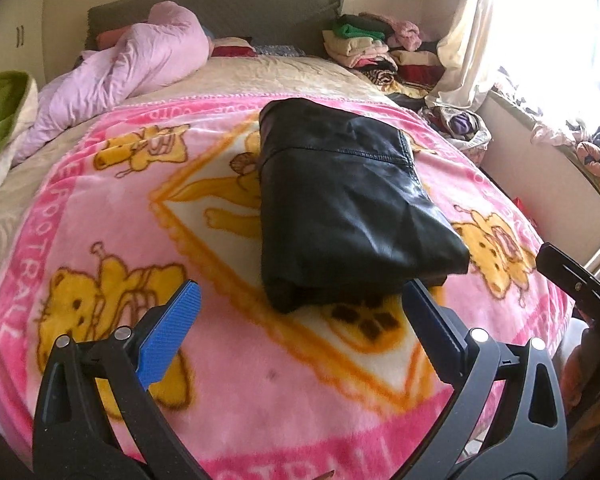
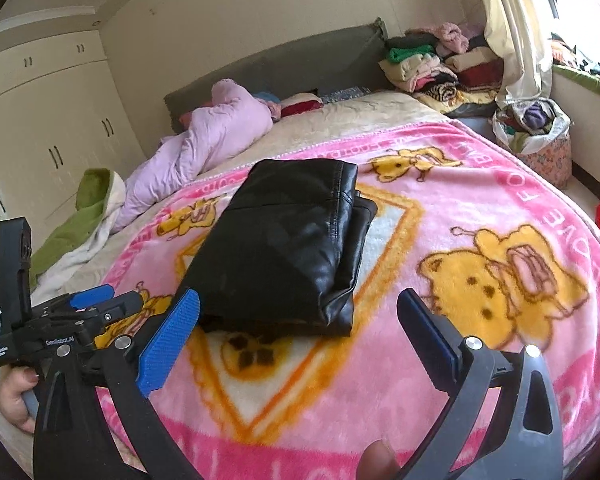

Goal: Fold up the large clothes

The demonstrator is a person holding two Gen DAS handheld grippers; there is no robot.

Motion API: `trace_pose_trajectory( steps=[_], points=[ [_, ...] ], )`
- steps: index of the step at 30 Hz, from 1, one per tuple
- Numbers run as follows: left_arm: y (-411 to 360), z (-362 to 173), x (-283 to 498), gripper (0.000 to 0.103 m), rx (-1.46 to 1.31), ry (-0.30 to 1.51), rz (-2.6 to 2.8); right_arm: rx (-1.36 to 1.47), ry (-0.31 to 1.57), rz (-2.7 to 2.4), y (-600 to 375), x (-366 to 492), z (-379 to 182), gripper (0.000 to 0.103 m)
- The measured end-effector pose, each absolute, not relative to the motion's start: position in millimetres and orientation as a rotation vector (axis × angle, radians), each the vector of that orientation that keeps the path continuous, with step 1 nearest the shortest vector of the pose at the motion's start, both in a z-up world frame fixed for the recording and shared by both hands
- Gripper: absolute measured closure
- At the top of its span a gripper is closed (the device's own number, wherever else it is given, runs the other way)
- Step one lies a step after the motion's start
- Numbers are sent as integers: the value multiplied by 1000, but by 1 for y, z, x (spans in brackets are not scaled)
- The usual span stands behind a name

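Folded black leather garment (image 1: 340,204) lies mid-blanket (image 1: 228,360), toward the bed's foot edge. Left gripper (image 1: 300,308) and right gripper (image 2: 298,312) hover before it, fingers spread, pinching nothing

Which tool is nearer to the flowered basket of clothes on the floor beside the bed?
Right. The right tool is open over the pink blanket, on the side of the flowered basket; the left tool is beside it, farther away.

Both wrist cameras looked down from the foot of the bed (image 1: 80,216), close over the same folded black garment (image 1: 340,208).
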State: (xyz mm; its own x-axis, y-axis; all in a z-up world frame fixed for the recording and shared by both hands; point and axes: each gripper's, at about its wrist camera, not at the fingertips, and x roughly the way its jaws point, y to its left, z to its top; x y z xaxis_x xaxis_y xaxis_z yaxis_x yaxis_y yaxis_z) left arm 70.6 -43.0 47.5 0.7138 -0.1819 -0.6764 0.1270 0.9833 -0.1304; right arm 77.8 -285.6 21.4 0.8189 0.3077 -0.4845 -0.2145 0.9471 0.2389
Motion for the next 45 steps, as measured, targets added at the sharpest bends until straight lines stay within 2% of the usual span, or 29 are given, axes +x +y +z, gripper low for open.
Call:
trace_pose_trajectory(
  steps=[13, 26, 45],
  points=[
    [-41, 30, 41, 9, -107, 726, -161, 73, 479, 209, -271, 41, 10, 4],
    [-36, 13, 42, 9, -87, 737, -104, 50, 531, 189, -264, 50, -14, 4],
    [-37, 16, 40, 9, -66, 733, -94, 47, 541, 184, -264, 49, -18, 4]
  ],
)
